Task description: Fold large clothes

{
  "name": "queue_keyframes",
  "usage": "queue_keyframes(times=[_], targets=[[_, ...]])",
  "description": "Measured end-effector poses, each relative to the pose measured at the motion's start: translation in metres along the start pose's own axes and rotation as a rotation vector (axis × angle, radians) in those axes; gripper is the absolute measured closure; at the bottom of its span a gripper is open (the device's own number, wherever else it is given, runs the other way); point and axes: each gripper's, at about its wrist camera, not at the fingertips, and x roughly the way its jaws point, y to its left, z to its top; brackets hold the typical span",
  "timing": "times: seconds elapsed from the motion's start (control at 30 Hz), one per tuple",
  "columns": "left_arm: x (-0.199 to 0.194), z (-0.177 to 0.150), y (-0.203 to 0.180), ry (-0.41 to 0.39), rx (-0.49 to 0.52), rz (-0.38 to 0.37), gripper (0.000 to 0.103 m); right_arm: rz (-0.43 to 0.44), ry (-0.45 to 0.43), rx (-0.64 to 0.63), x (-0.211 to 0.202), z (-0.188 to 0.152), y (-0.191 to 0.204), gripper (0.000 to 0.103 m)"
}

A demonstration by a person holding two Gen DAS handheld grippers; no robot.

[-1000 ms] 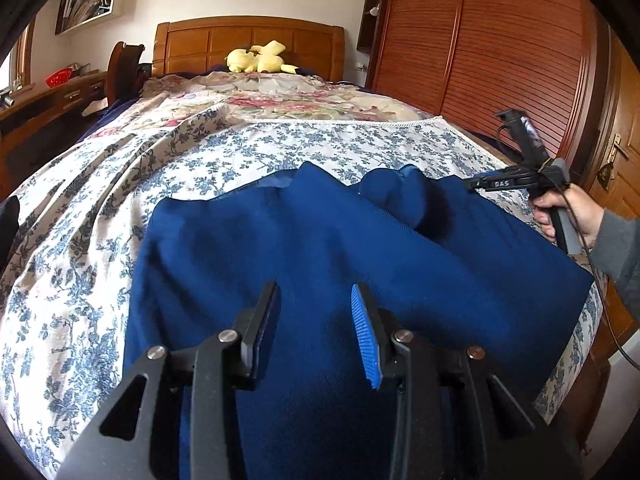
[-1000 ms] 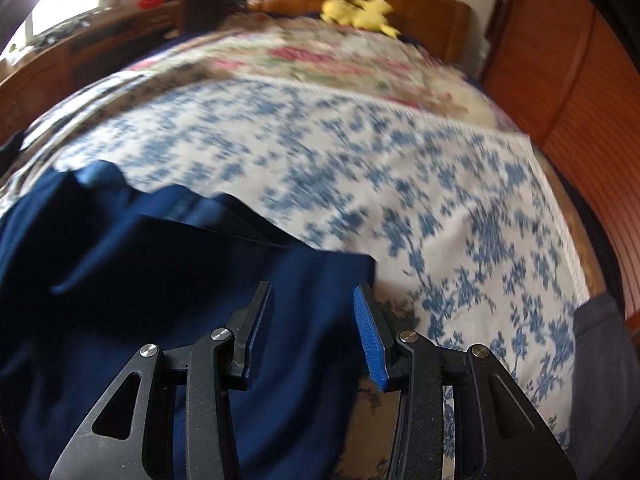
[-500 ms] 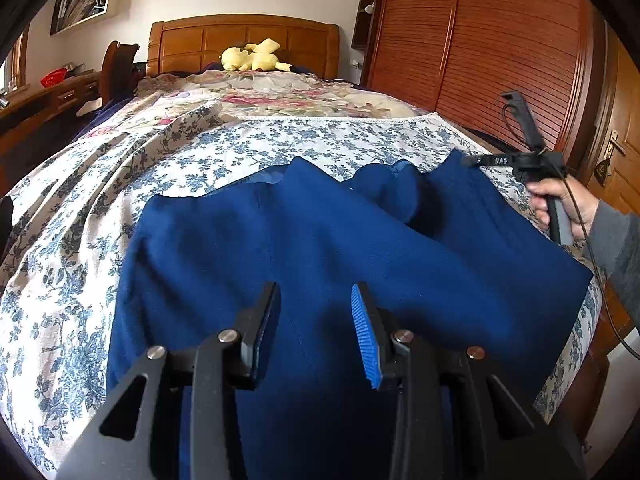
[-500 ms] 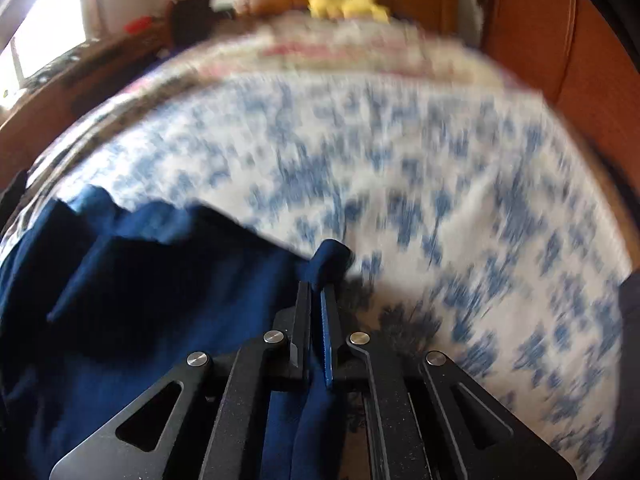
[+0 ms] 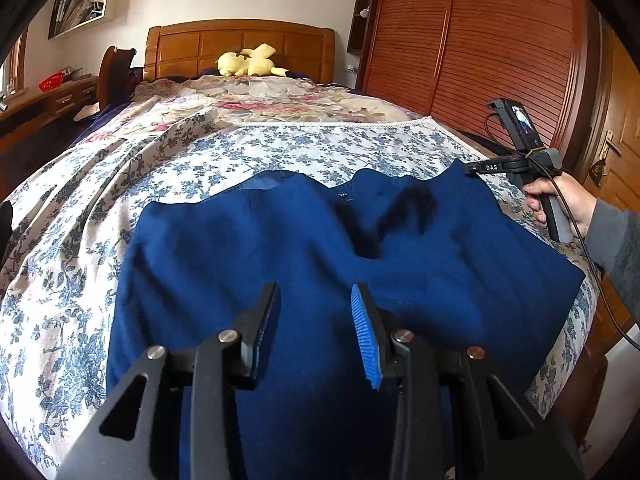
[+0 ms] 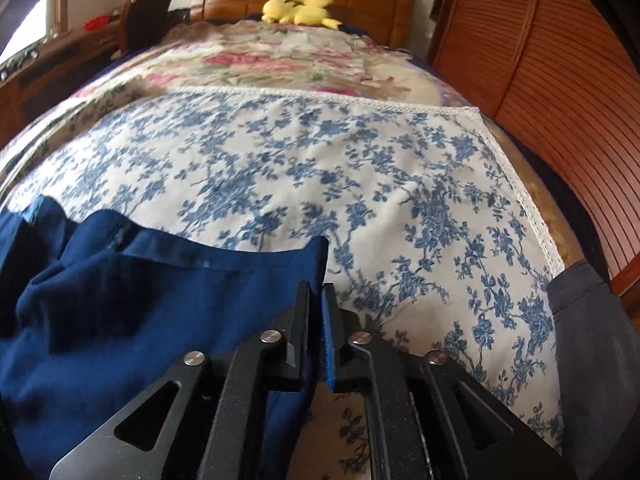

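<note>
**Blue garment pinched at one corner on the bed**

A big blue garment (image 5: 320, 264) is lying spread out on the bed, on top of a white sheet (image 6: 320, 168) with blue flowers. It is covering the near part of the bed. Its far edge is bumpy, with dark folds near the middle.

The right hand-held gripper (image 6: 317, 320) is pinching the far right corner of the garment. Blue cloth is sitting between its two fingers, and the jaws are opening a little while the cloth is still between them. In the left view, this corner is standing up in a point beside the right hand-held gripper (image 5: 472, 168), and a hand (image 5: 560, 200) in a grey sleeve (image 5: 620, 248) is holding its handle.

The left hand-held gripper (image 5: 314, 320) is hanging over the near middle of the garment. Its fingers are standing spread apart, with nothing between them.

Farther up the bed, a quilt (image 5: 280, 100) with pink flowers is lying. A yellow soft toy (image 5: 248, 62) is resting against the wooden headboard (image 5: 200, 46). A brown slatted wardrobe (image 5: 480, 40) is standing on the right side of the bed.
</note>
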Motion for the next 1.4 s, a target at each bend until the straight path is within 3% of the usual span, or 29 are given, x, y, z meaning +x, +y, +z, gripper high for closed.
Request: queue_keyframes(times=[0.1,0.27,0.5,0.67,1.0,1.03,1.1,1.2,1.33,1.4], targets=[[-0.002,0.0,0.0,-0.005,-0.002,-0.001,0.068,0.034,-0.027,-0.033,-0.008,0.005,0.015,0.07],[-0.004,0.002,0.002,-0.009,-0.007,-0.004,0.068,0.174,-0.087,-0.09,-0.027,0.018,0.067,0.068],[-0.008,0.001,0.004,-0.013,-0.009,-0.013,0.068,0.342,-0.075,-0.193,-0.024,0.028,0.163,0.068],[-0.011,0.001,0.006,-0.014,-0.009,-0.02,0.068,0.35,0.003,-0.238,-0.001,0.024,0.199,0.068],[-0.018,0.002,0.011,-0.03,-0.02,-0.032,0.068,0.314,0.127,-0.271,0.016,-0.001,0.205,0.068],[-0.019,0.002,0.011,-0.033,-0.021,-0.033,0.068,0.313,0.131,-0.274,0.017,0.0,0.205,0.069],[-0.019,0.003,0.012,-0.034,-0.022,-0.032,0.068,0.329,0.139,-0.28,0.018,0.002,0.207,0.096],[-0.02,0.002,0.011,-0.035,-0.022,-0.032,0.068,0.318,0.131,-0.312,0.018,0.006,0.213,0.102],[-0.021,0.003,0.01,-0.034,-0.023,-0.034,0.068,0.253,-0.057,-0.258,-0.005,0.027,0.207,0.102],[-0.021,0.003,0.007,-0.033,-0.018,-0.039,0.068,0.251,-0.082,-0.241,-0.008,0.035,0.206,0.102]])
